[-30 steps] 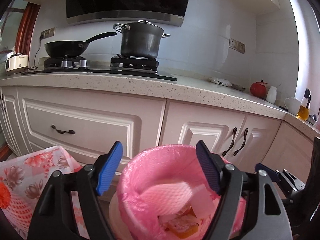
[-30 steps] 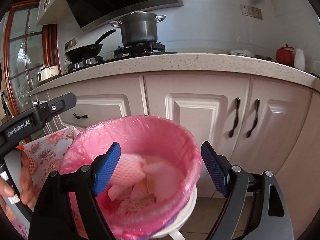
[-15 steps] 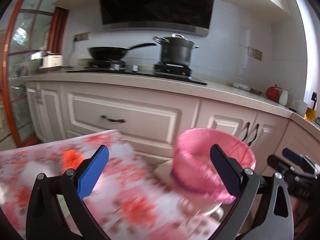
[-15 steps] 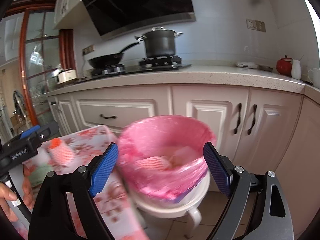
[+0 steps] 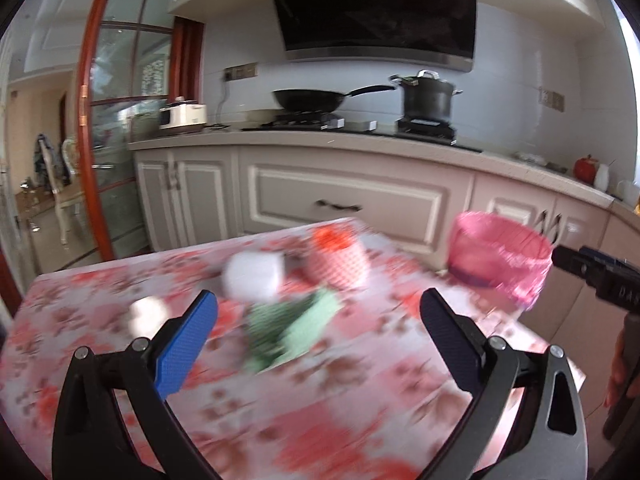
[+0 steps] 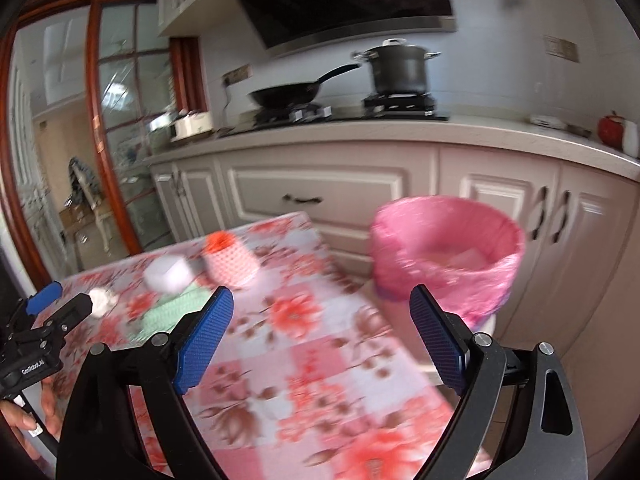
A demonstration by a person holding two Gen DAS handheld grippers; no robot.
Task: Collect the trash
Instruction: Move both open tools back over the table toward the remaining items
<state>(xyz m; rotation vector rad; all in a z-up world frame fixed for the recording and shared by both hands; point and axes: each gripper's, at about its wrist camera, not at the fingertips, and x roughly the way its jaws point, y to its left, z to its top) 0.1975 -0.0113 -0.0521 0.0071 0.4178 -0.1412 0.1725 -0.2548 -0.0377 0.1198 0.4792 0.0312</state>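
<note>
Trash lies blurred on the flowered tablecloth: a white foam block, a pink foam net with something orange at its top, a green foam net and a small white wad. Off the table's right edge stands the pink-lined bin, with pale scraps inside. My left gripper hangs open above the table, short of the green net, with nothing between its fingers. My right gripper is over the table's right part, its jaws opening and empty, the bin ahead to the right.
Cream kitchen cabinets run behind the table and bin. On the counter are a wok, a dark pot and a red jar. A glass door with a red-brown frame is at the left. A hand holds the left tool.
Both grippers have pulled back from over the bin and swung left; the table with its trash has come into view. The left gripper's jaws have widened.
</note>
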